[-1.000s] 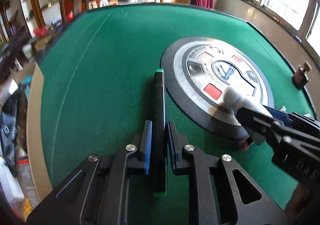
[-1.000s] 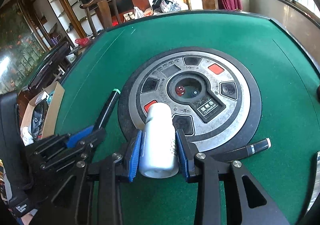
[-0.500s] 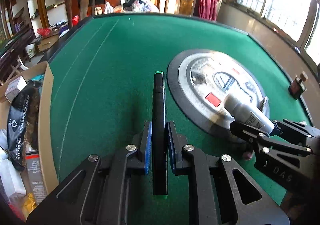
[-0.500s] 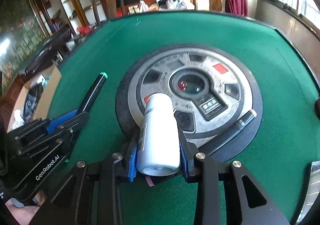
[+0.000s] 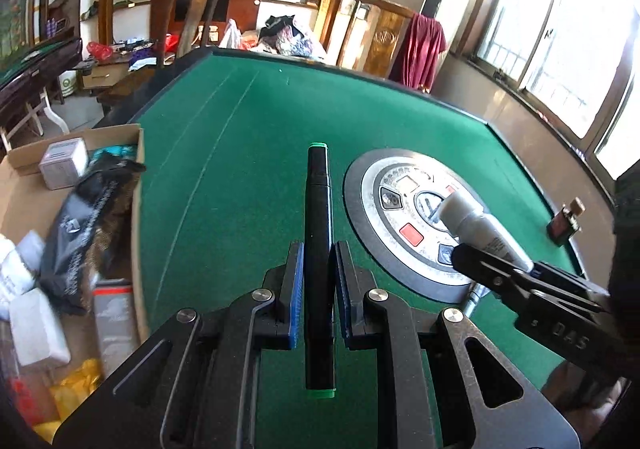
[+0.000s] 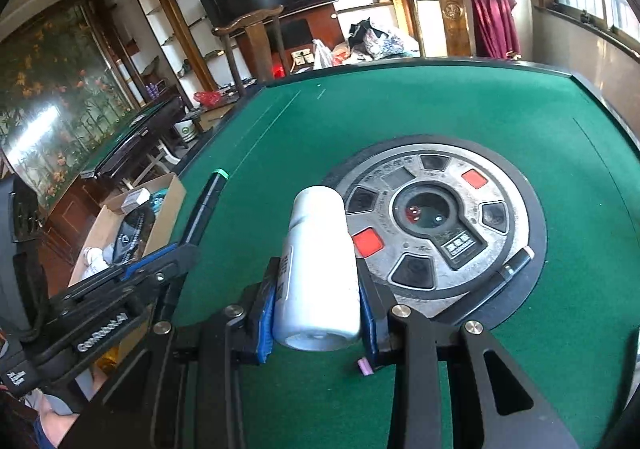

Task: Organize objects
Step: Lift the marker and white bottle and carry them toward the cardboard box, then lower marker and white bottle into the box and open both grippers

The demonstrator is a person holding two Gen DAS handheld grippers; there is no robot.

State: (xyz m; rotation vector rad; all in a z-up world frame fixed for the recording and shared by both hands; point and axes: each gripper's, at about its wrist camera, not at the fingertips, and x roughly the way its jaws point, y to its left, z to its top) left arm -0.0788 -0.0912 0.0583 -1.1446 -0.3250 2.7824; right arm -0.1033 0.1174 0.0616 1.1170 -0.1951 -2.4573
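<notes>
We hold two things above a green felt bench [image 5: 224,185]. Our left gripper [image 5: 317,281] pinches a black marker with green ends [image 5: 318,249]; our right gripper [image 6: 316,301] clamps a white bottle [image 6: 318,269] near the round metal control panel [image 6: 436,225]. Both seem lifted mid-carry. Next, we likely swing left toward the open cardboard box [image 5: 28,209] of packets beside the bench and release inside.
</notes>
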